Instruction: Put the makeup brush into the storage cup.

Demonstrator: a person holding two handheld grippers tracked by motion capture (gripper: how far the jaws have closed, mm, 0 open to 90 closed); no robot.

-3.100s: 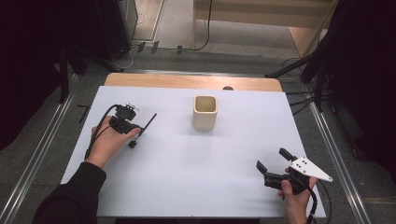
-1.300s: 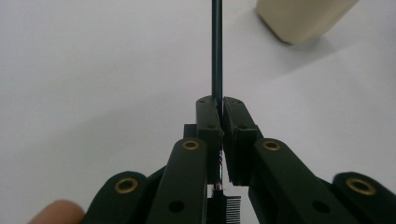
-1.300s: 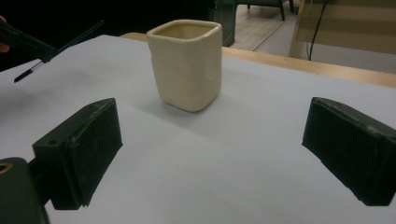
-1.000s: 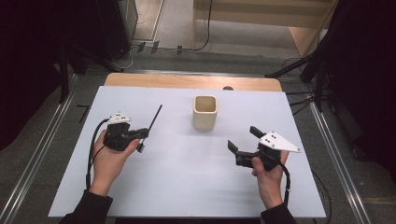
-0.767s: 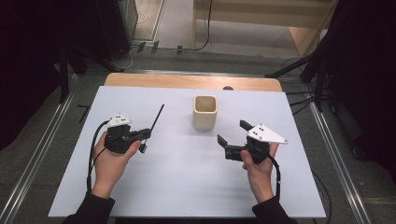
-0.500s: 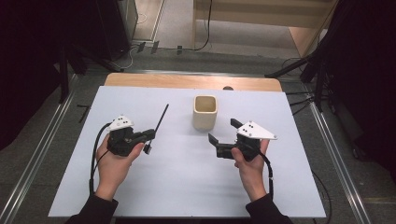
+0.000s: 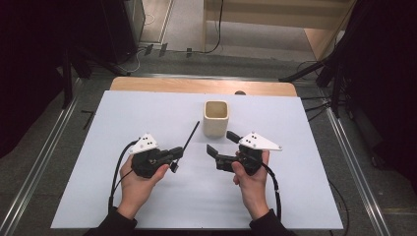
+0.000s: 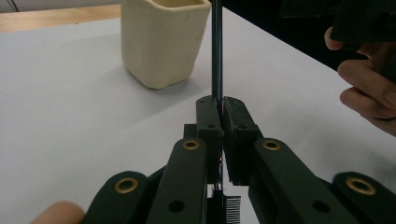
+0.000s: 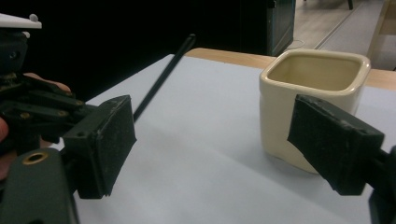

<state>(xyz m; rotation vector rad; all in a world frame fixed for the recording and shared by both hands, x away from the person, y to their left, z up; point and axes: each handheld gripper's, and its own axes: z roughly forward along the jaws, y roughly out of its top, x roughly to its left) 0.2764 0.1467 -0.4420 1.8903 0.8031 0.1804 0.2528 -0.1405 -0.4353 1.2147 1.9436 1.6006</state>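
A cream square cup stands upright at the middle of the white table. My left gripper is shut on the lower end of a thin black rod, which slants up toward the cup's left side. In the left gripper view the rod rises straight from the closed gripper, with the cup just behind it. My right gripper is open and holds nothing, just in front of the cup. Between its pads I see the cup at the right and the rod at the left.
The table's wooden back edge runs behind the cup. Metal rails flank the table on both sides. The person's right hand is close at the right in the left gripper view. Cables trail from both grippers toward the front edge.
Both hands have moved in toward the middle. The right gripper came from the front right corner to just before the cup. The left gripper carried the rod rightward, closer to the cup.
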